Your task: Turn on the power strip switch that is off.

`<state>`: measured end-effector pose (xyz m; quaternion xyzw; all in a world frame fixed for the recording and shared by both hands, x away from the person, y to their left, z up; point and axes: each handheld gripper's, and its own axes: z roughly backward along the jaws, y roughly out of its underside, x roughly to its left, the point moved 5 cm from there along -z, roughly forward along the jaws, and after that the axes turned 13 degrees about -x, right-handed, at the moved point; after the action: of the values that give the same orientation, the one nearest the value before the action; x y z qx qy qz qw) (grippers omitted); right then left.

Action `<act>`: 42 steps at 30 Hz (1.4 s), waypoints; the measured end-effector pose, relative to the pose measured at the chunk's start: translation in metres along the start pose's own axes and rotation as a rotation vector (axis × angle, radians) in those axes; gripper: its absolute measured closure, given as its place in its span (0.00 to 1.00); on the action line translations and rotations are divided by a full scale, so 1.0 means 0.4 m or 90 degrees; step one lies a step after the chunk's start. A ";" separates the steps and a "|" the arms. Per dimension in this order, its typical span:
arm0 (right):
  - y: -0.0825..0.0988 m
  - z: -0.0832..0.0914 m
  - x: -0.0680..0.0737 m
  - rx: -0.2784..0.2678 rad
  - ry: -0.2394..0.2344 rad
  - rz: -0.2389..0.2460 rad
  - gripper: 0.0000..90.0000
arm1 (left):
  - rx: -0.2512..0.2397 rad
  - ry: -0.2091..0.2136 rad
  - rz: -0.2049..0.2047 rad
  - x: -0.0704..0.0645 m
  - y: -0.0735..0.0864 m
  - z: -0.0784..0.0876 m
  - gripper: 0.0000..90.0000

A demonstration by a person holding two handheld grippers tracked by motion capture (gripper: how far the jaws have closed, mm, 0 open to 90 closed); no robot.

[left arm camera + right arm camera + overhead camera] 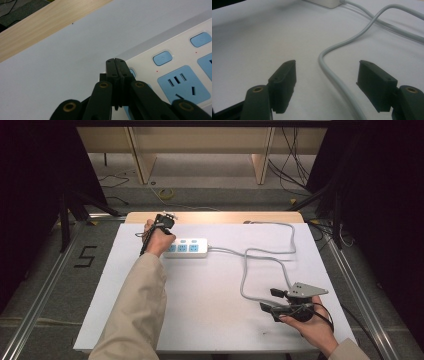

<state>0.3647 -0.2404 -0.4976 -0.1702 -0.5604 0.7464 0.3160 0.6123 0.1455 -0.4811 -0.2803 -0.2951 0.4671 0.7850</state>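
With jaws clenched empty, the left gripper (116, 61) should press squarely on the power strip (186, 248) switch; the right gripper (325, 75) waits released over the cable (342, 45).

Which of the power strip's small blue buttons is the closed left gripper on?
The button at the strip's end farthest from its cord: the left gripper tips cover most of it. The next button along the power strip is uncovered.

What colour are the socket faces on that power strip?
Light blue, set in the white power strip; the socket faces show best in the left gripper view.
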 end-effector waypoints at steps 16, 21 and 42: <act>0.000 0.002 -0.001 0.001 0.002 0.001 0.36 | 0.005 0.002 0.009 0.009 0.019 0.015 0.95; 0.000 0.002 -0.001 0.001 0.002 0.003 0.36 | -0.001 0.004 0.014 0.013 0.022 0.029 0.92; -0.001 0.001 -0.001 0.003 0.004 0.006 0.36 | -0.032 0.021 0.032 0.021 0.024 0.098 0.75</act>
<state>0.3650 -0.2407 -0.4972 -0.1742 -0.5569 0.7487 0.3146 0.5817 0.1635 -0.4599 -0.3149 -0.2865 0.4742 0.7707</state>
